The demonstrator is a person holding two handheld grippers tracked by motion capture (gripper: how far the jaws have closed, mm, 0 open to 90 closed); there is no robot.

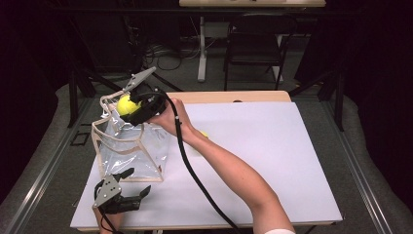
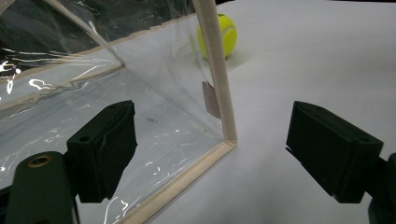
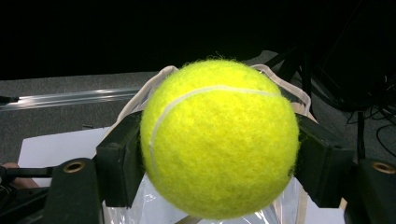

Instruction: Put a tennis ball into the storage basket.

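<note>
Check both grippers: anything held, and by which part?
Right gripper clamps a tennis ball across its sides, above the clear bag. Left gripper is open, holding nothing.

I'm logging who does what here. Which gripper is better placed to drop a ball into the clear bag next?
The right gripper. It already grips a tennis ball above the clear bag. The left gripper is open and low on the table beside the bag's front corner, holding nothing.
</note>
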